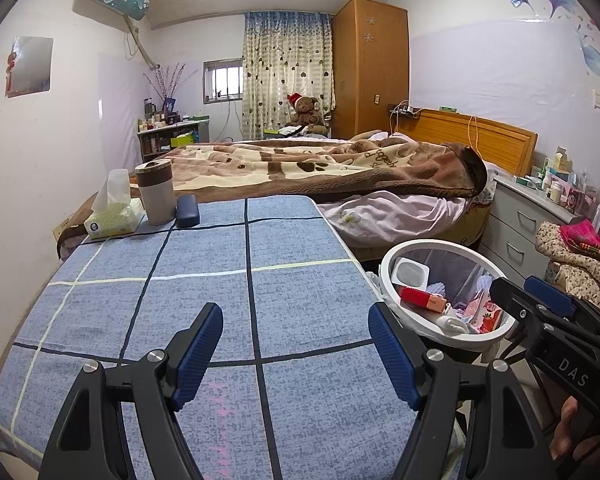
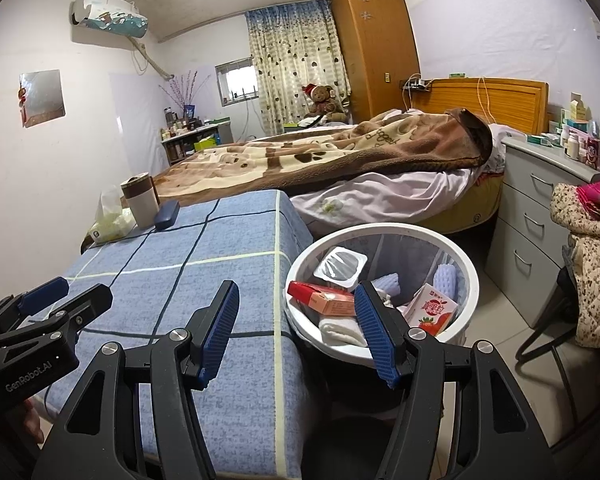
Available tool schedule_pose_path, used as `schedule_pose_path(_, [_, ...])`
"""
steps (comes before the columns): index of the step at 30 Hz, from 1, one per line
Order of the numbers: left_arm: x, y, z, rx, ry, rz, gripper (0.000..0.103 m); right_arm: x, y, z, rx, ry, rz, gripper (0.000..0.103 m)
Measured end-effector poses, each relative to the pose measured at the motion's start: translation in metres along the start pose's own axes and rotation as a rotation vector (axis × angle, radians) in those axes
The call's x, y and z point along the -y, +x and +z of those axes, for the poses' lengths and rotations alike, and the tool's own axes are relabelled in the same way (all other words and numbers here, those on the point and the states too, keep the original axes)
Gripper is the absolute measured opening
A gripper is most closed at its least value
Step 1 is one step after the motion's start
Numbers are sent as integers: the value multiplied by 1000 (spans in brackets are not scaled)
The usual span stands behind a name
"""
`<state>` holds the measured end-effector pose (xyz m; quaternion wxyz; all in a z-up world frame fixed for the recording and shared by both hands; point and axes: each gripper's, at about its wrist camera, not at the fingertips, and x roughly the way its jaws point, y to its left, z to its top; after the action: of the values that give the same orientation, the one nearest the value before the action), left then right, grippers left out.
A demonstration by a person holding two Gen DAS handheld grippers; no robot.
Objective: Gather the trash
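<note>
Left wrist view: the left gripper hovers over a counter covered in a blue checked cloth, its blue fingers spread with nothing between them. At the counter's far left corner stand a tissue pack, a brown and grey cup and a dark blue case, close together. None of these looks like rubbish, and the rest of the cloth shows no loose litter.

To the right, just beside the counter's edge, a white bin already holds the trash: an empty plastic tub, a red box and a strawberry drink carton. The right gripper hangs half over the counter edge and half over the bin, fingers also spread and empty.

Collection looks nearly or wholly done. To finish well, I would scan the counter and floor for leftovers, keep both grippers clear of the bin rim, and leave the cup and tissues where they stand.

Beyond lies a bed with a brown blanket, curtains, a wooden wardrobe, and a grey drawer unit at far right.
</note>
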<state>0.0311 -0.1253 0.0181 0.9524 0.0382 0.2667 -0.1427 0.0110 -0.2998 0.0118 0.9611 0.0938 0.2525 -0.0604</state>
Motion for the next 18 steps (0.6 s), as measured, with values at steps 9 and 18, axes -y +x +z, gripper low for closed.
schedule_pose_path(9, [-2, -1, 1, -1, -3, 4, 75, -1, -1, 1, 0, -2, 5, 62])
schedule_pose_path(18, [-4, -1, 3, 3, -14, 1, 75, -2, 1, 1, 0, -4, 8, 62])
